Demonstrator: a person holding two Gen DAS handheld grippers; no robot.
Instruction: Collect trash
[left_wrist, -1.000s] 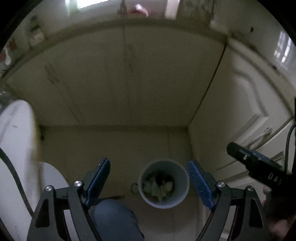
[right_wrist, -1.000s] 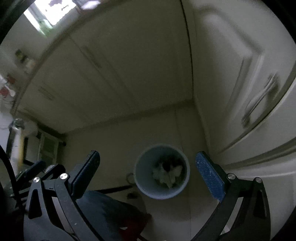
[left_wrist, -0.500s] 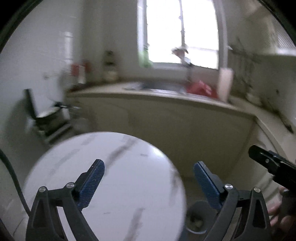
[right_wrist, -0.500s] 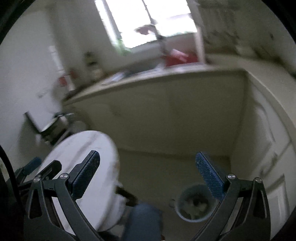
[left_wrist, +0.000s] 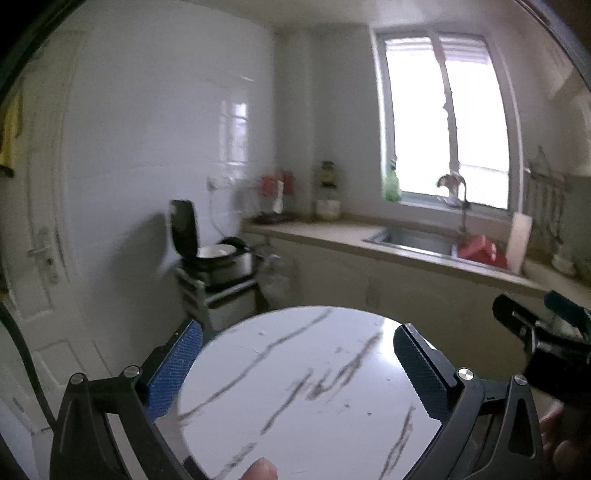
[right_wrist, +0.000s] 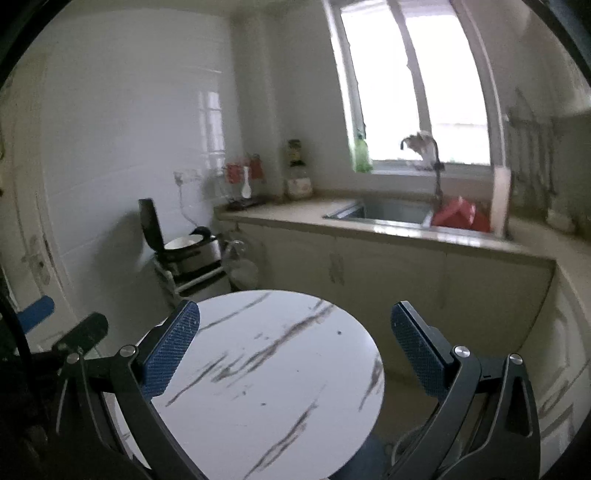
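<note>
Two grippers hover over a round marble-patterned surface (left_wrist: 295, 387) in a kitchen; the left gripper (left_wrist: 295, 373) is spreading its blue-padded fingers (left_wrist: 173, 369) wide with nothing between them; the right gripper (right_wrist: 295, 350) is likewise wide apart and empty; no trash appears on the surface; a red item (right_wrist: 460, 216) sits by the sink (right_wrist: 391, 210); no writing is legible.

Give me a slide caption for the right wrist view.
Right gripper, open and empty, above a round marble table facing the kitchen sink.
</note>
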